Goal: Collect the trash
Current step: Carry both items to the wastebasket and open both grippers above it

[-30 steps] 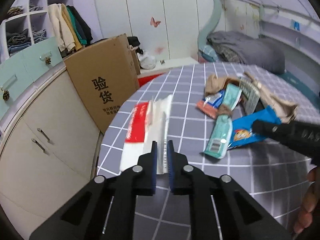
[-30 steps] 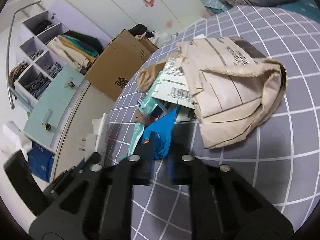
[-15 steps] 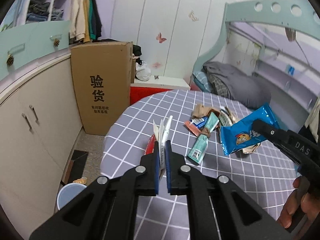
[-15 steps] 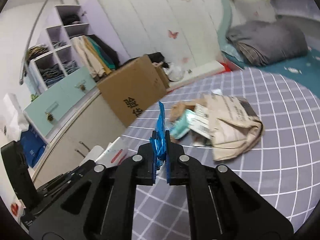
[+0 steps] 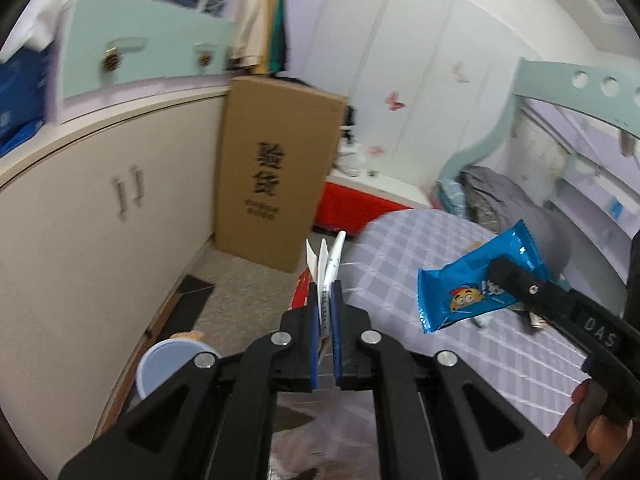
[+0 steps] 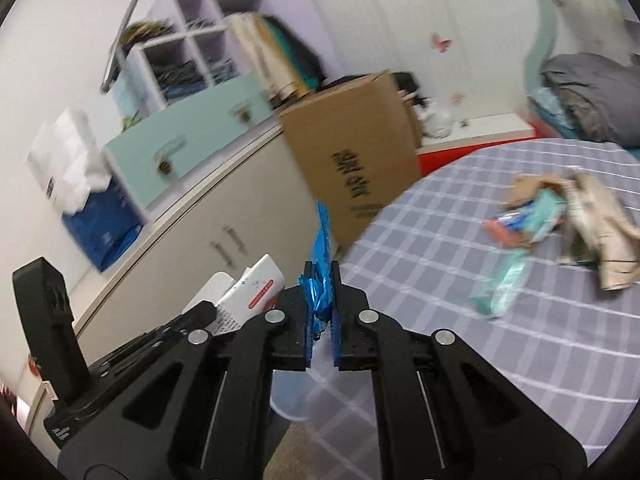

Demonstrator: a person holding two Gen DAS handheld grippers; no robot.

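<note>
While airborne, blue wrapper [image 6: 322, 276] between jaws

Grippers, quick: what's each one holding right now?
Left gripper: shut on the white and red wrapper.
Right gripper: shut on the blue snack packet.

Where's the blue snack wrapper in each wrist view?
Left wrist: blue snack wrapper right of centre, flat side on, pinched by the right tool above the checked table.
Right wrist: same wrapper at centre, edge-on, clamped in that tool's fingers.
Shared landmark: the cardboard box with black print, standing against the cabinet.
</note>
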